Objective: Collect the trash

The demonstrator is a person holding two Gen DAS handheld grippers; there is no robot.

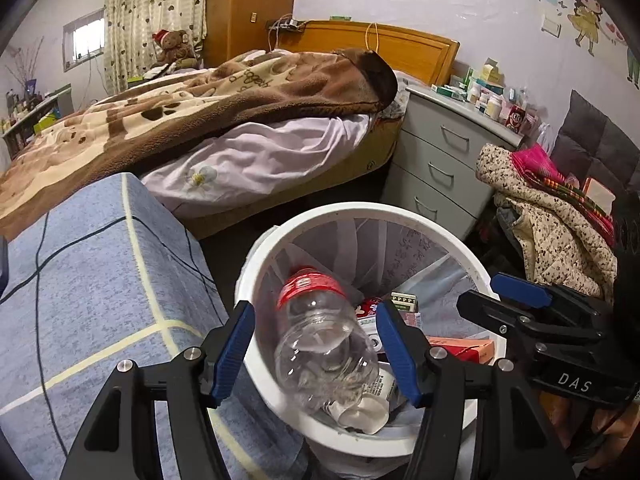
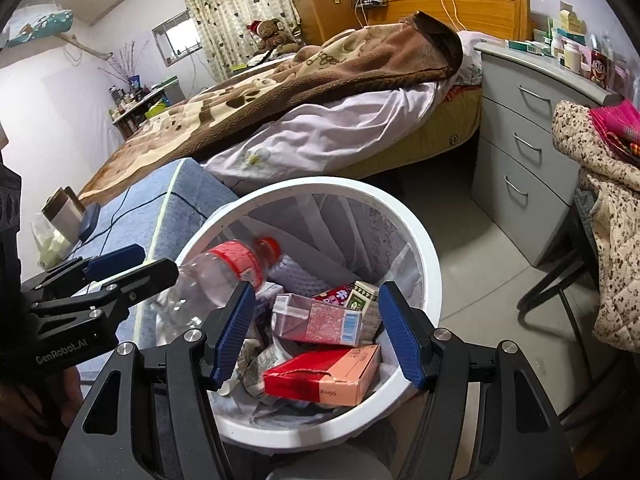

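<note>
A clear plastic bottle (image 1: 324, 344) with a red label lies between the spread, released left tongs (image 1: 316, 350), untouched, over the white bin (image 1: 256, 264); the right tongs (image 2: 318, 334) gape empty above the red carton (image 2: 324, 376); the bottle's base is blurred.

Item count:
- Waste bin (image 2: 430, 280), white: one.
- Clear plastic bottle (image 1: 320, 344) with red label, over the bin's left rim: one.
- Cartons in the bin: one red box (image 2: 324, 376), one pink carton (image 2: 320, 320), one green-and-white pack (image 2: 362, 296).
- Tongs: two, left tongs (image 1: 316, 352) and right tongs (image 2: 316, 336).
- Bed (image 1: 240, 92): one.
- Drawer cabinet (image 1: 440, 152): one, three drawers.
</note>
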